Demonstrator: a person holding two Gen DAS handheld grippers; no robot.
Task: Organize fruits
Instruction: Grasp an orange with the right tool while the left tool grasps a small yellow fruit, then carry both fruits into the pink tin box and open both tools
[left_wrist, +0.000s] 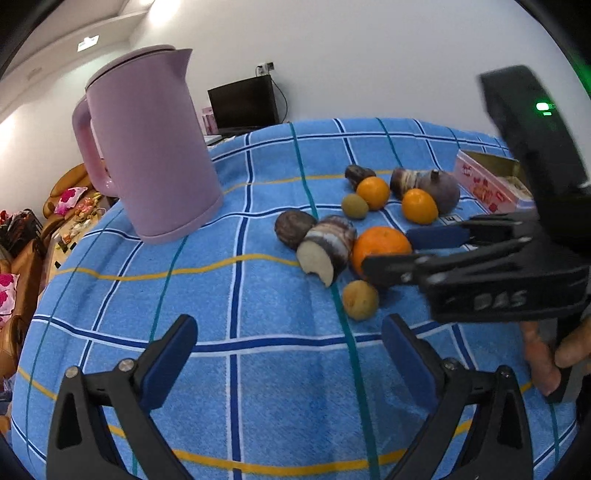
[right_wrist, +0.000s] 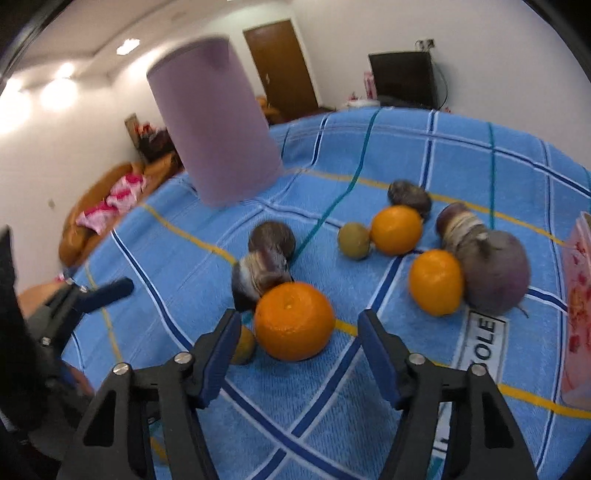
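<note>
Fruit lies scattered on the blue checked cloth (left_wrist: 258, 369). In the right wrist view the nearest orange (right_wrist: 293, 321) sits at the tips of my right gripper (right_wrist: 297, 314), partly between its fingers; the pads stand apart from it, so the gripper is open. In the left wrist view that gripper (left_wrist: 388, 249) straddles the same orange (left_wrist: 380, 243) from the right. Two more oranges (right_wrist: 396, 229) (right_wrist: 436, 282), a kiwi (right_wrist: 354, 240), a cut taro piece (left_wrist: 327, 249) and dark round fruits (right_wrist: 271, 236) lie around it. My left gripper (left_wrist: 290, 328) hangs open over bare cloth, a small yellow-brown fruit (left_wrist: 360, 300) just beyond it.
A tall pink kettle (left_wrist: 151, 147) stands at the cloth's back left. A pink printed box (left_wrist: 487, 184) lies at the right behind the fruit. A large purple round vegetable (right_wrist: 495, 271) touches one orange. A hand (left_wrist: 554, 358) holds the right gripper.
</note>
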